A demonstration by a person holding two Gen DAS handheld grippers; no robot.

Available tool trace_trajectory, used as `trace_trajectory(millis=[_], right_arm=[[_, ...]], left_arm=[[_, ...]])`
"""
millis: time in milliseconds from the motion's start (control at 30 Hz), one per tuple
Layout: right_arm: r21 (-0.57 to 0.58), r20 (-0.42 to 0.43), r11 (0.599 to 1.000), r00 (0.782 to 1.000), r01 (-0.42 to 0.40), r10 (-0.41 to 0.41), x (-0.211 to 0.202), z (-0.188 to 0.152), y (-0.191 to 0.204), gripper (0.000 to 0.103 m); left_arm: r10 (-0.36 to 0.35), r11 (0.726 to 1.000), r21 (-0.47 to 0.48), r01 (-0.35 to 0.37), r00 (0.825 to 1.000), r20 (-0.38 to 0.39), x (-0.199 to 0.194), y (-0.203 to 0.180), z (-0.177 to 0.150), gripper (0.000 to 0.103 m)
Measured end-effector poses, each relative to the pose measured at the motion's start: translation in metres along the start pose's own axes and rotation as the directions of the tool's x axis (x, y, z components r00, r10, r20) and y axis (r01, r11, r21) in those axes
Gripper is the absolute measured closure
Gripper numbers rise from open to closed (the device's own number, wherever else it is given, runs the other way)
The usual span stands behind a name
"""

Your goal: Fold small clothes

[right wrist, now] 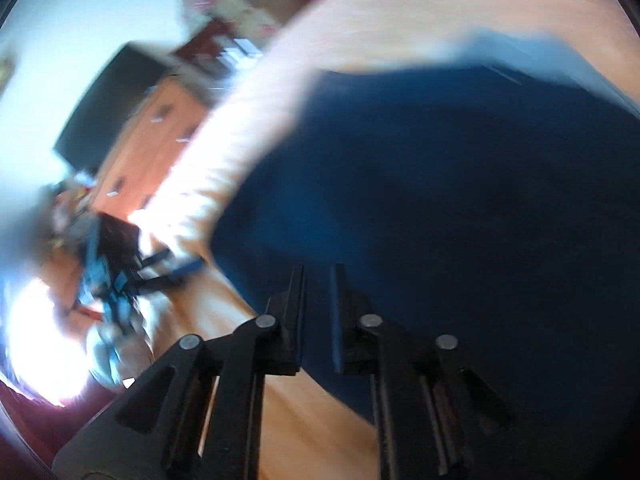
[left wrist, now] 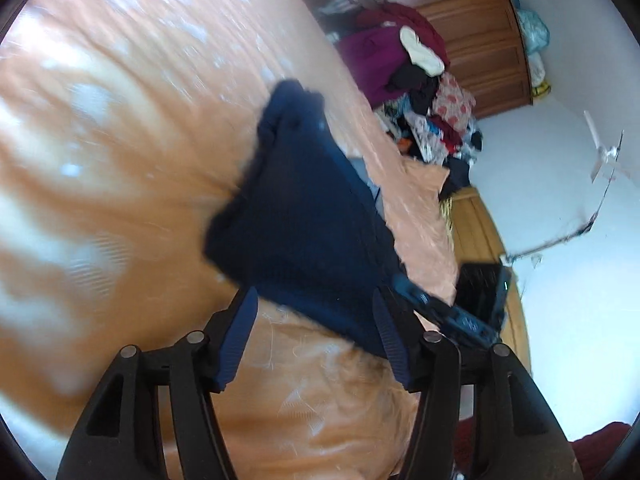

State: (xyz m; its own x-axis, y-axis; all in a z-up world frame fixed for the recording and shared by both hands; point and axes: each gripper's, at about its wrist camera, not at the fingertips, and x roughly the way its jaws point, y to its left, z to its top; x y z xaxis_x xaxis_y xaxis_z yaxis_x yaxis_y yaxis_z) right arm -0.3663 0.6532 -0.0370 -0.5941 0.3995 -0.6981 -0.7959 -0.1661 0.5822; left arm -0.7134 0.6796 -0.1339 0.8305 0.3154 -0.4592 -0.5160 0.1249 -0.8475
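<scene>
Left wrist view: left gripper [left wrist: 314,312] with its blue-padded fingers [left wrist: 240,332] spread wide, nothing between them. The near edge of the navy garment [left wrist: 296,224] lies just past the fingertips, not pinched. The garment rests on the orange bedspread [left wrist: 120,160], roughly triangular in outline, narrowing toward the far end. Its right edge runs along the right side of the bed.

Far right of the bed: a heap of mixed clothes [left wrist: 416,92] against a brown wooden wardrobe [left wrist: 472,24]. A black box-like object [left wrist: 480,292] sits near right, beyond the bed edge. The other gripper [left wrist: 444,312] shows as a dark blue-black body at the garment's near right corner.

Right wrist view: heavily motion-blurred. Right gripper [right wrist: 316,276] has its fingers drawn close with a narrow gap; navy cloth fills that gap and the area beyond, so it appears to be clamped on the garment, though the blur leaves this short of certain. Pale bedspread lies to the far left of the cloth. A wooden dresser [right wrist: 156,140] stands further left.
</scene>
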Motion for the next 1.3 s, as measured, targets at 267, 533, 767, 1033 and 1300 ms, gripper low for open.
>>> trace_trajectory(millis=[267,533,767,1033,1300], right_arm=[[0.296,0.09,0.952,0.99,0.08,-0.111,-0.106,-0.084,-0.153,0.103],[0.382,0.183,0.919,0.966,0.1,-0.181,-0.168,-0.123,-0.187,0.089],[0.282,0.208,0.958,0.971,0.058,-0.12,-0.14,-0.11,-0.145,0.062],[0.216,0.234,0.976,0.97,0.009,-0.061,-0.139,-0.099,-0.114,0.062],[0.111,0.243,0.994,0.969,0.007,-0.034,-0.121,-0.043,-0.057,0.054]], left_arm=[[0.05,0.999,-0.007,-0.05,0.999,-0.018,0.019,0.008,0.004,0.044],[0.101,0.995,-0.021,-0.101,0.995,-0.011,0.024,0.001,0.003,0.038],[0.185,0.982,-0.037,-0.183,0.982,0.047,0.045,-0.008,0.003,0.037],[0.244,0.97,-0.024,-0.243,0.956,0.162,0.084,-0.018,0.019,0.041],[0.219,0.973,-0.141,-0.184,0.929,0.297,0.09,0.002,0.036,0.061]])
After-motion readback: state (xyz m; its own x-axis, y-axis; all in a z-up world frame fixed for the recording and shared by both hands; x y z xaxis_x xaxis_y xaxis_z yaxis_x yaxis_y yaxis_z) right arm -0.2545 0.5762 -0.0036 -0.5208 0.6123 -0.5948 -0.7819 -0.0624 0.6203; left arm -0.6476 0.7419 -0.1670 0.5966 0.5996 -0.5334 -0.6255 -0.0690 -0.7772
